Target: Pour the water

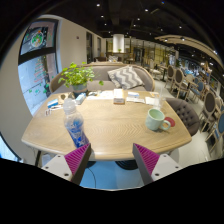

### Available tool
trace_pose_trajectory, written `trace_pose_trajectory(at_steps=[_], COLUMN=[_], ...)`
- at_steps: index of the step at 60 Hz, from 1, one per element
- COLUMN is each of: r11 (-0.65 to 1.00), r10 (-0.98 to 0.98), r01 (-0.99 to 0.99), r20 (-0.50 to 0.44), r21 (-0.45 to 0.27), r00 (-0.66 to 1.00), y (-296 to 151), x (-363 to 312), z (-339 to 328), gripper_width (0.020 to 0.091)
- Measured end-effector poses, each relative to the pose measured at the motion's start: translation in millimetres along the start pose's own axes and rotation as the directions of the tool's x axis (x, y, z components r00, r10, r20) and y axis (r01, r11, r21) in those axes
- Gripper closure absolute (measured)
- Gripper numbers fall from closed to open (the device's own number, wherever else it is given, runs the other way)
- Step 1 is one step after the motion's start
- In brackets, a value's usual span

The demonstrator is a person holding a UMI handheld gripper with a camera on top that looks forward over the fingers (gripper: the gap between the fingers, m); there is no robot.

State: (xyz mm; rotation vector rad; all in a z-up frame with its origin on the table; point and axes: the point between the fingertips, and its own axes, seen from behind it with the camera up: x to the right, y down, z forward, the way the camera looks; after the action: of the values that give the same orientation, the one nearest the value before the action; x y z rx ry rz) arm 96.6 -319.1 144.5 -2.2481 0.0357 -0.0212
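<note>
A clear plastic water bottle (74, 126) with a blue cap and label stands near the front left edge of the light wooden table (110, 125). A pale green mug (155, 119) sits on the table's right side, on a reddish coaster. My gripper (112, 160) hovers in front of the table's near edge, open, with nothing between its pink-padded fingers (77, 159). The bottle stands just beyond the left finger; the mug is further ahead to the right.
A potted green plant (77, 76), a tissue box (119, 97) and papers (146, 100) lie at the table's far end. A sofa with a patterned cushion (126, 76) stands behind. Chairs (186, 108) flank the right side. Blue-grey floor shows below the fingers.
</note>
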Motion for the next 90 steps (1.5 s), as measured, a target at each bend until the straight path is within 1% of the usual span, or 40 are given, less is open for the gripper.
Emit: trace_pose_trajectory(at_steps=[5,8,15,21,27,29,31,34,37,40,44,49,55,58,59,65,72,76,82,85,90], r11=[1.0,0.999,0.995,0.989,0.983,0.982,0.981,0.978,0.974,0.97,0.97,0.969,0.971,0.973,0.973,0.974,0.964,0.937,0.845,0.782,0.639], r10=[0.021,0.026,0.021,0.01,0.006,0.009,0.011,0.013,0.015,0.018,0.006,0.003,-0.006,-0.015,-0.019,-0.022,0.1,0.223,0.409,0.489,0.619], r01=[-0.022,-0.029,-0.031,-0.023,-0.017,-0.019,-0.021,-0.022,-0.024,-0.025,-0.011,-0.009,-0.001,0.008,0.012,0.012,-0.127,-0.268,-0.496,-0.599,-0.766], r20=[0.045,0.07,0.099,0.09,0.059,0.055,0.053,0.044,0.043,0.031,0.023,0.024,0.026,0.027,0.03,0.041,0.126,0.208,0.354,0.427,0.546], r21=[0.02,0.043,0.098,0.144,0.182,0.19,0.194,0.208,0.224,0.241,0.244,0.249,0.24,0.232,0.231,0.227,0.233,0.225,0.203,0.172,0.068], r00=[0.999,0.997,0.995,0.996,0.998,0.998,0.999,0.999,0.999,0.999,1.0,1.0,1.0,1.0,0.999,0.999,0.987,0.953,0.841,0.761,0.565], y=[7.5,7.3,1.1,-11.7,-23.5,-26.9,-27.9,-29.6,-34.7,-36.9,-39.3,-40.0,-39.1,-39.8,-40.8,-48.2,-82.5,-111.5,-157.5,-180.8,-212.3], x=[-40.7,-64.9,-106.7,-124.2,-129.0,-130.7,-132.2,-130.8,-130.8,-128.2,-129.3,-130.9,-130.9,-131.3,-131.8,-129.3,-123.7,-119.7,-96.3,-85.9,-60.5], z=[9.6,20.2,50.6,81.3,110.3,119.3,126.1,135.5,140.8,144.2,146.3,148.4,148.1,148.3,148.8,143.5,127.3,116.5,101.0,97.0,93.8], gripper_width=[0.0245,0.0245,0.0243,0.0241,0.0262,0.0287,0.034,0.0447,0.0598,0.061,0.0636,0.069,0.0745,0.0747,0.0775,0.0776,0.0777,0.0776,0.0777,0.0778,0.0779])
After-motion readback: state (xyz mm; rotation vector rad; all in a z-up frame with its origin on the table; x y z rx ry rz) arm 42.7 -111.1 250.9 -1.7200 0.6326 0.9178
